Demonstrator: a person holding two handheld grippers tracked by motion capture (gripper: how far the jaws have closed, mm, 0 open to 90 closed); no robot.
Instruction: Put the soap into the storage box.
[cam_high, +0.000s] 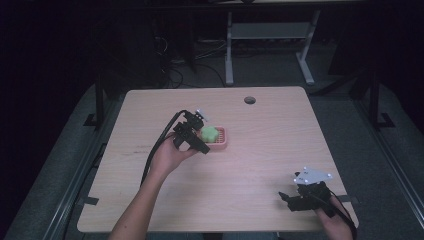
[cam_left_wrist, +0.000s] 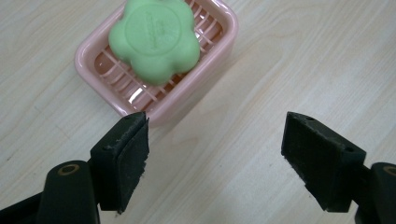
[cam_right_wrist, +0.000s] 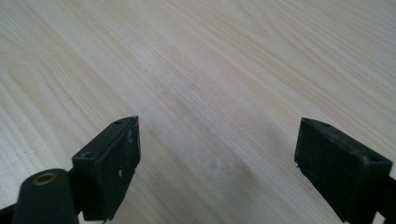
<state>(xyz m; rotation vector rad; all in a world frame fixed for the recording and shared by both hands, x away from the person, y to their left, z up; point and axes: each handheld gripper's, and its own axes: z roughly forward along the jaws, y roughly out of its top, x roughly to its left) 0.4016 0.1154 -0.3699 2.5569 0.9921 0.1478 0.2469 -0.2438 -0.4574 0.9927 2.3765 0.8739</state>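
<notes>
A green flower-shaped soap (cam_high: 209, 133) (cam_left_wrist: 155, 39) lies in a pink ribbed soap dish (cam_high: 223, 144) (cam_left_wrist: 98, 51) near the middle of the wooden table. My left gripper (cam_high: 196, 139) (cam_left_wrist: 215, 154) stands open just beside the dish's near corner, its jaws wide apart with only bare wood between them. At the table's front right corner my right gripper (cam_high: 286, 197) (cam_right_wrist: 217, 161) rests low and open over bare wood, holding nothing.
The light wooden table (cam_high: 260, 150) has a round cable hole (cam_high: 249, 100) at its far edge. Beyond the table are desk legs (cam_high: 229, 50) and cables on a dark floor. Black cables trail from both grippers toward the front edge.
</notes>
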